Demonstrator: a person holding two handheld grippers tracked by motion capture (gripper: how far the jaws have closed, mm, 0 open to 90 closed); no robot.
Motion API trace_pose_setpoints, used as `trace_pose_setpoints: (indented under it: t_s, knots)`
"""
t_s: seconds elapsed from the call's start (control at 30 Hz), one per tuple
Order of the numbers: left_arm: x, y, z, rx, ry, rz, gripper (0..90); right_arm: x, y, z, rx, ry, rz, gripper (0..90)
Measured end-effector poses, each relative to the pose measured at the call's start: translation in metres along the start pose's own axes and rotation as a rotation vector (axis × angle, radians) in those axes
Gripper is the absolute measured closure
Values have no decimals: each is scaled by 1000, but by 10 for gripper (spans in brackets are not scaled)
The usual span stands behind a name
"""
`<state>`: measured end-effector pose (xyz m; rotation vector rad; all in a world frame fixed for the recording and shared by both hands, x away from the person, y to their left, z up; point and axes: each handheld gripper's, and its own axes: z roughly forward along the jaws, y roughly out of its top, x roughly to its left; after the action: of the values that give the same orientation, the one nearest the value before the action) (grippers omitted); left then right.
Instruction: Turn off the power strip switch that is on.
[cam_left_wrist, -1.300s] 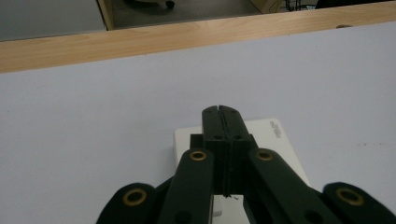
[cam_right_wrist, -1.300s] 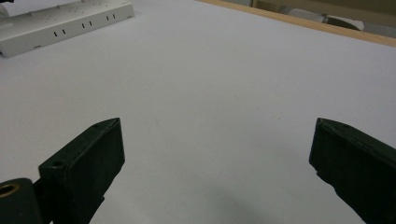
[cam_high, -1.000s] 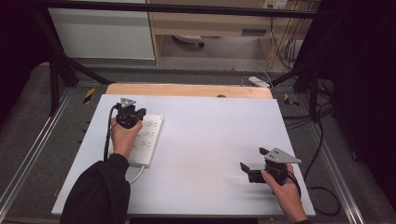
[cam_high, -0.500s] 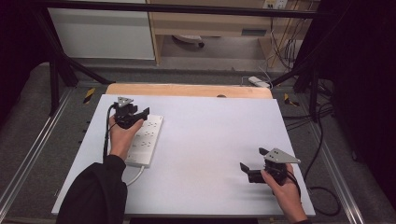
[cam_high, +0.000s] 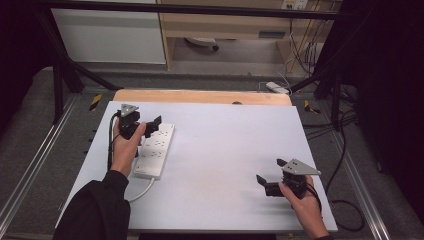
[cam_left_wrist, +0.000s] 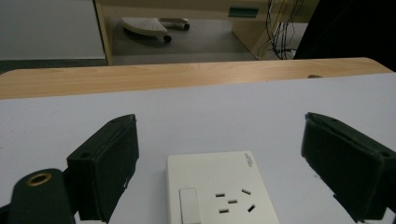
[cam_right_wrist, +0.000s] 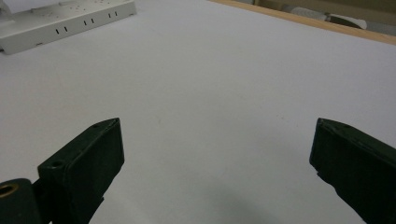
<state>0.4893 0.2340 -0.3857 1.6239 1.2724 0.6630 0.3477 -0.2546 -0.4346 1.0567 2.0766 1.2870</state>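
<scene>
White table (cam_high: 220, 165), left gripper (cam_high: 150, 126) just opened above power strip (cam_high: 154, 150), right gripper (cam_high: 270, 184) open

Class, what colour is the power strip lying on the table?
White plastic power strip, clearest in the left gripper view.

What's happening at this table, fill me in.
A person holds a gripper in each hand at a white table. The left gripper hangs over the far end of a white power strip, its fingers having just been opening, spread either side of the strip without touching it. The right gripper rests open near the table's right edge, holding nothing.
</scene>
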Motion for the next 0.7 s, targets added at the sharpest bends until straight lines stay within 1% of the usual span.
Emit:
trace_pose_setpoints:
  t_s: [0.2, 0.23, 0.47, 0.7]
  knots:
    - [-2, 1, -14, -17, -19, -6, 112, 1, 0, 1, 1, 2, -2, 35]
    - [-2, 2, -17, -28, -26, -9, 111, 1, 0, 1, 4, 1, -3, 34]
    - [-2, 5, -34, -52, -57, 4, 100, 1, 1, -1, -3, -6, 0, 34]
    - [-3, 2, -52, -82, -90, 0, 89, 2, 1, 0, 1, -3, -8, 34]
